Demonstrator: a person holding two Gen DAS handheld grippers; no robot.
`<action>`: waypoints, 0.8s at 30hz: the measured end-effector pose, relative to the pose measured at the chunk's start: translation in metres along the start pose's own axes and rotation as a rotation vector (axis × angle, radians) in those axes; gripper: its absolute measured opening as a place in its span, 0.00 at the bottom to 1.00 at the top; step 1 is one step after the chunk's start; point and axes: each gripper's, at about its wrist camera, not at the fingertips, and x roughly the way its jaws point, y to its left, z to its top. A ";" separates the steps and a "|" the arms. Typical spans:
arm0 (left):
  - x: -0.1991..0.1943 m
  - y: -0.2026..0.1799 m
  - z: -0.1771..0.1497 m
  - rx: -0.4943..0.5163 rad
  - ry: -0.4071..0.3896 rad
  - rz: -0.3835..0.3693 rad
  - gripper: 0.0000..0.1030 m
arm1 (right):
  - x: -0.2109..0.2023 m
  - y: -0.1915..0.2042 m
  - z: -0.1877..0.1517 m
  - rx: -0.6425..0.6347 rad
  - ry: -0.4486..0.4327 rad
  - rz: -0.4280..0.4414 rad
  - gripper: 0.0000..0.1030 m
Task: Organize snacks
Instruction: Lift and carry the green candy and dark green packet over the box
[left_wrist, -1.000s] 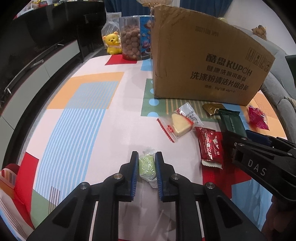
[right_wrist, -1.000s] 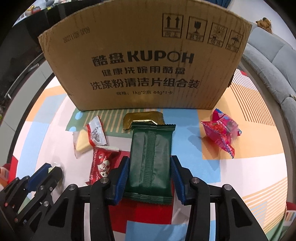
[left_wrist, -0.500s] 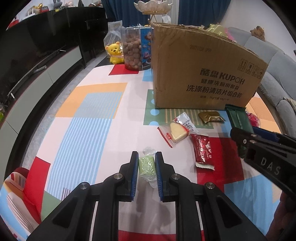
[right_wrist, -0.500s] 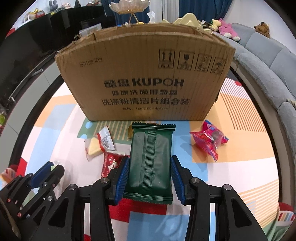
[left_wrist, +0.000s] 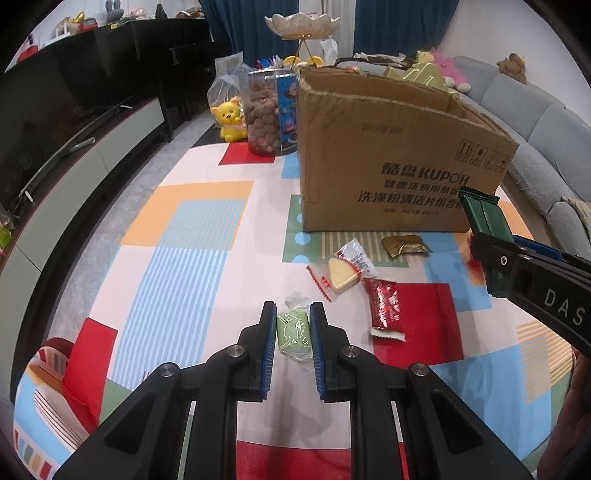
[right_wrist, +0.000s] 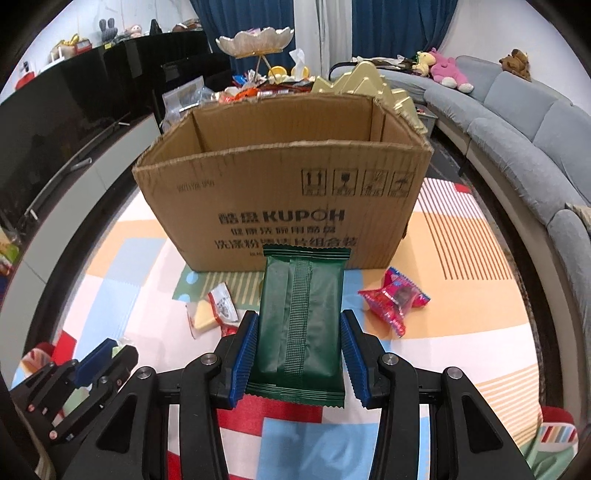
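My left gripper (left_wrist: 293, 325) is shut on a small light green wrapped snack (left_wrist: 293, 332), held above the mat. My right gripper (right_wrist: 298, 332) is shut on a dark green snack packet (right_wrist: 301, 317) and holds it in the air in front of an open cardboard box (right_wrist: 284, 192). The box (left_wrist: 391, 166) stands on the colourful mat, and its inside looks bare where it shows. On the mat lie a yellow wedge snack (left_wrist: 343, 271), a red packet (left_wrist: 384, 308), a gold packet (left_wrist: 404, 245) and a pink wrapped snack (right_wrist: 395, 299). The right gripper (left_wrist: 491, 243) also shows in the left wrist view.
A clear jar of brown snacks (left_wrist: 271, 110) and a yellow bear toy (left_wrist: 231, 118) stand behind the box to the left. A grey sofa (right_wrist: 535, 129) curves along the right. A dark TV cabinet (left_wrist: 74, 110) runs along the left.
Both grippers have risen with their snacks. The box's open top has come into view from the right wrist, and the dark green packet is higher against the box front.
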 end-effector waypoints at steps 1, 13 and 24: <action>-0.002 -0.001 0.002 0.004 -0.004 0.001 0.18 | -0.001 -0.001 0.000 0.001 -0.001 0.000 0.44; -0.023 -0.013 0.022 0.013 -0.034 -0.014 0.18 | -0.024 -0.011 0.008 0.009 -0.035 0.008 0.44; -0.043 -0.016 0.041 0.018 -0.082 -0.013 0.18 | -0.046 -0.011 0.015 -0.009 -0.074 0.009 0.44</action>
